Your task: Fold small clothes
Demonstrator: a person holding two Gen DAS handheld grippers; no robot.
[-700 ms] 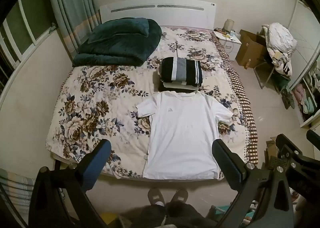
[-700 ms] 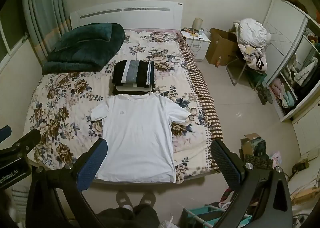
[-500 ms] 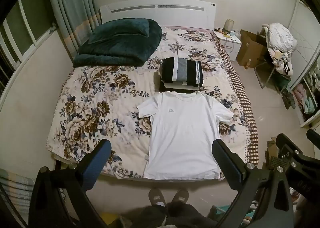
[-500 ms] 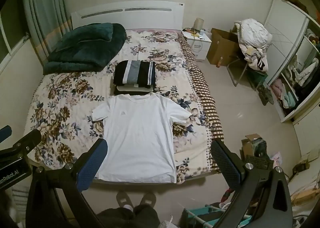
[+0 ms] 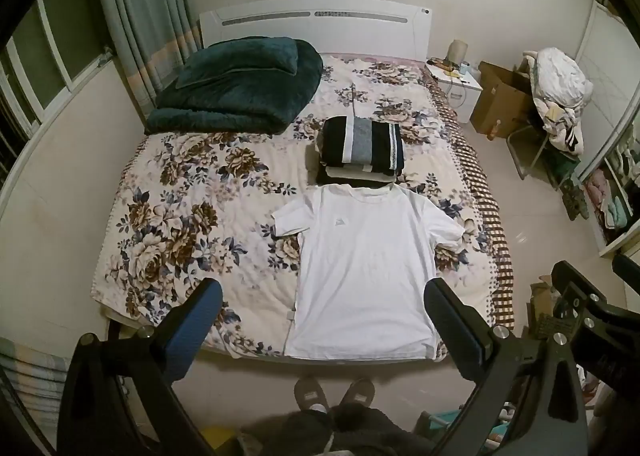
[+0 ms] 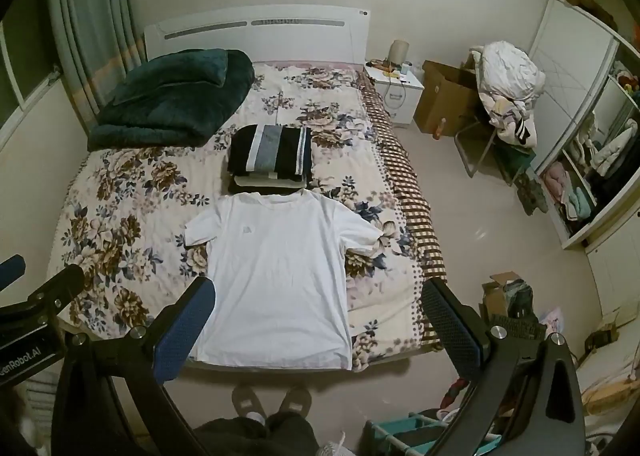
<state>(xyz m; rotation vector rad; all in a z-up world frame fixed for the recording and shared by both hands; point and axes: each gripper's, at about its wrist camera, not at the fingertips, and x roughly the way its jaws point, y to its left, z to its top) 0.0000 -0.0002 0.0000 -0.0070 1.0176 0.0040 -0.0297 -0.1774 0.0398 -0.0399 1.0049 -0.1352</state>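
Note:
A white T-shirt (image 5: 366, 268) (image 6: 280, 276) lies spread flat, front up, on the near part of the floral bed (image 5: 192, 216) (image 6: 116, 224), its hem at the bed's foot edge. Just beyond its collar sits a stack of folded clothes (image 5: 362, 150) (image 6: 270, 158) topped by a black and grey striped piece. My left gripper (image 5: 322, 302) hangs high above the bed's foot, open and empty. My right gripper (image 6: 318, 302) is held beside it at like height, also open with nothing between its fingers.
A folded dark green quilt (image 5: 236, 92) (image 6: 172, 100) lies at the bed's head on the left. To the right stand a white nightstand (image 6: 394, 90), a cardboard box (image 6: 444, 96), a chair piled with laundry (image 6: 508, 88) and a wardrobe (image 6: 580, 160). The person's slippered feet (image 5: 334, 394) stand at the bed's foot.
Both views have drifted very slightly; the shirt, the stack and both open grippers stand as before.

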